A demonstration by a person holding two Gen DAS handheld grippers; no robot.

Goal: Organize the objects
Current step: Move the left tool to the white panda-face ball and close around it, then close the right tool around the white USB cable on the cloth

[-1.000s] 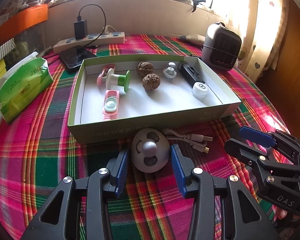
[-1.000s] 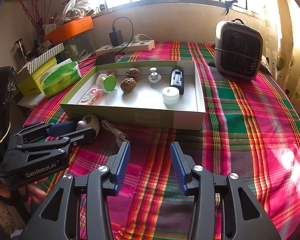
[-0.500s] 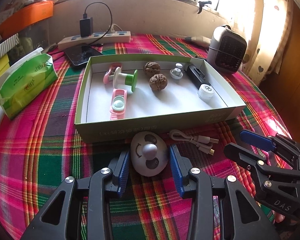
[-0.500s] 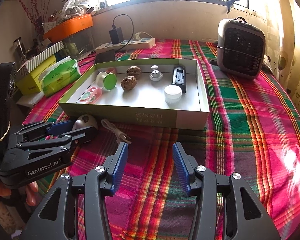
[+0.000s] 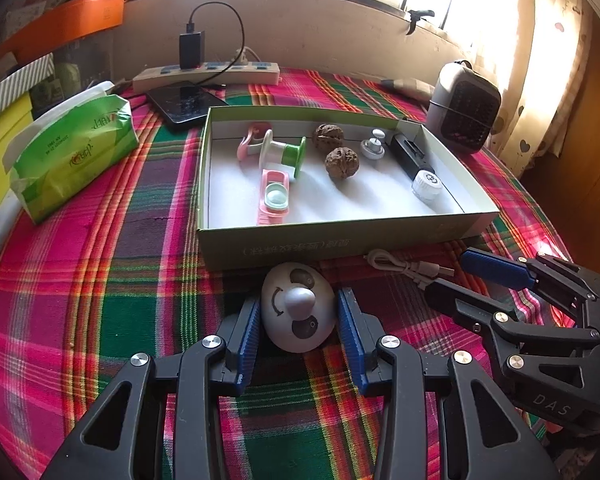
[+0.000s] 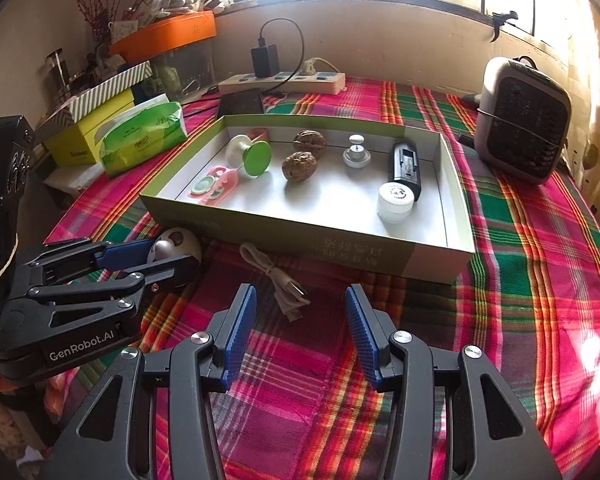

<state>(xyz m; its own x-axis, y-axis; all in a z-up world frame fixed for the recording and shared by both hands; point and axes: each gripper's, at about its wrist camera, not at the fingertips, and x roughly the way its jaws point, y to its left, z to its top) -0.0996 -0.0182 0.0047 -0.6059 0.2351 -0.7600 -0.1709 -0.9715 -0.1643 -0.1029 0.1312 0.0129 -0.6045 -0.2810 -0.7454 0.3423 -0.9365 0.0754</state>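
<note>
A white egg-shaped toy with a grey knob [image 5: 298,312] lies on the plaid cloth just in front of the shallow green box [image 5: 340,246]. My left gripper [image 5: 299,316] is closed around the toy, one blue pad on each side; it also shows in the right wrist view [image 6: 156,254]. A coiled white USB cable [image 6: 274,280] lies in front of the box. My right gripper [image 6: 300,320] is open and empty, just short of the cable. The box holds two walnuts [image 5: 341,162], a green-and-white spool [image 5: 284,152], a pink case [image 5: 275,198], a white jar [image 5: 426,186] and a black device [image 5: 410,154].
A green tissue pack [image 5: 74,156] and yellow box [image 5: 0,140] stand at the left. A power strip [image 5: 208,74] with charger and a phone [image 5: 186,102] lie behind the box. A small grey heater [image 6: 522,120] stands at the back right.
My left gripper has moved forward and closed its pads onto the egg-shaped toy. My right gripper has moved left and forward toward the USB cable.
</note>
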